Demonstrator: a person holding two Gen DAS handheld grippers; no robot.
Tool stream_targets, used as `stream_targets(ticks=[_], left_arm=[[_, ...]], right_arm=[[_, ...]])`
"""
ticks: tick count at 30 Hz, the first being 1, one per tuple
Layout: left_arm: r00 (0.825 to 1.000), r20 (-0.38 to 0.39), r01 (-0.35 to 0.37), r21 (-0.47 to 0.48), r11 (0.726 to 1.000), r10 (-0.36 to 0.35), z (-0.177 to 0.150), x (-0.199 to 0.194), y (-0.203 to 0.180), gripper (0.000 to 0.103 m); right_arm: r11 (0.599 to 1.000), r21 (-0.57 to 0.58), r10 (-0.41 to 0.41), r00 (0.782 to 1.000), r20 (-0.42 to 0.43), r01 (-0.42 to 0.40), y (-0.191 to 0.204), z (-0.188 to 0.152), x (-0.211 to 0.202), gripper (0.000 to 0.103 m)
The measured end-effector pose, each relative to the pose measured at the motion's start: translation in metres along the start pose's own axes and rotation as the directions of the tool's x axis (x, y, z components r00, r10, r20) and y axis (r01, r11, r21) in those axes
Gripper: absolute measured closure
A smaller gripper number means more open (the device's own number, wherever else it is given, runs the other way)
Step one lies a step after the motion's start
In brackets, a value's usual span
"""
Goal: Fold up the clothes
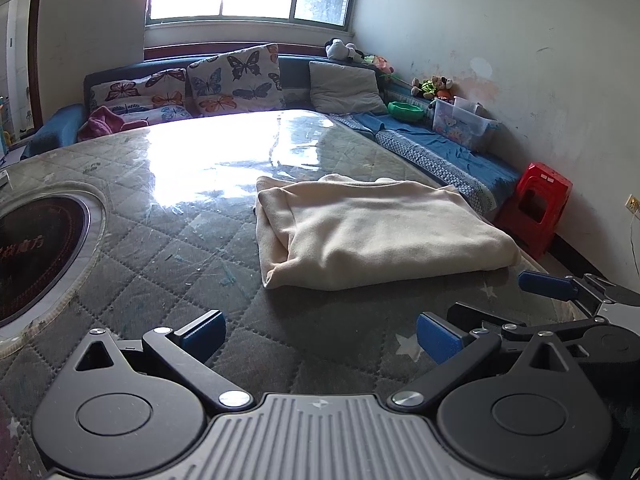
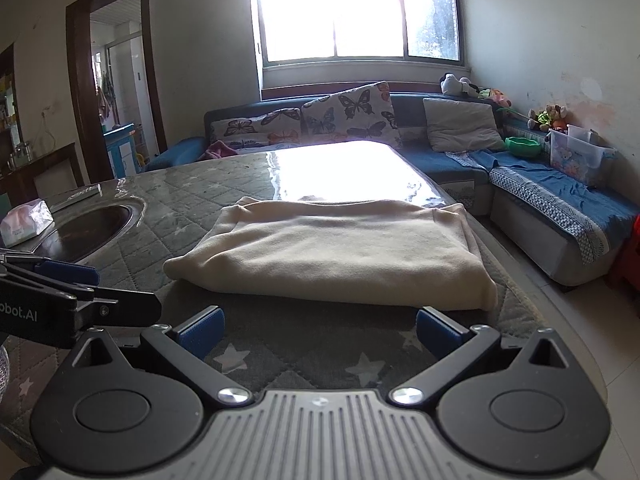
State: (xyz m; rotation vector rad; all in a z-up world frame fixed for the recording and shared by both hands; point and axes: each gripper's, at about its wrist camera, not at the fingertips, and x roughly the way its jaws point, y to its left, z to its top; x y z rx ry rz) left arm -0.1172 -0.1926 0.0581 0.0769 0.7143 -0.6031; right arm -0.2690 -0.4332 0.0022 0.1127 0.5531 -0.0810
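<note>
Table [image 2: 208, 184], quilted cover under clear film, is carrying everything; film is glaring under the window, so the far edge is washing out in both views. Round inset cooktop [image 1: 36, 248] is sitting toward the table's left edge, cut off by frame; its lettering is unreadable.

Cream garment [image 2: 332, 252] is lying near the table's right edge, toward the near side, already doubled into a thick flat rectangle. Probably parked there w/in easy reach of both tongs. Layer count and garment type can't be told; sleeves and collar are hidden inside the folds.

Left gripper [image 1: 320, 330] and right gripper [image 2: 318, 326] are both hovering just short of the near hem, jaws spread wide, gripping nothing. Judging: fold is done or nearly so, or another fold is pending.
</note>
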Motion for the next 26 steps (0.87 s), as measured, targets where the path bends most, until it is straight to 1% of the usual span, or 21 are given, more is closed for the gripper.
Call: stream_targets(ticks=[15, 21, 26], left_arm=[[1.000, -0.014, -0.009, -0.007, 1.000, 0.009, 0.001, 0.006, 0.002, 0.000], [1.000, -0.002, -0.019, 0.002, 1.000, 0.019, 0.003, 0.008, 0.002, 0.000], [1.000, -0.015, -0.022, 0.001, 1.000, 0.022, 0.006, 0.012, 0.004, 0.000]], right_arm=[[1.000, 0.007, 0.003, 1.000, -0.009, -0.003, 0.000, 0.000, 0.005, 0.000], [1.000, 0.015, 0.002, 1.000, -0.010, -0.002, -0.002, 0.000, 0.007, 0.000], [1.000, 0.020, -0.002, 1.000, -0.016, 0.002, -0.004, 0.000, 0.010, 0.000]])
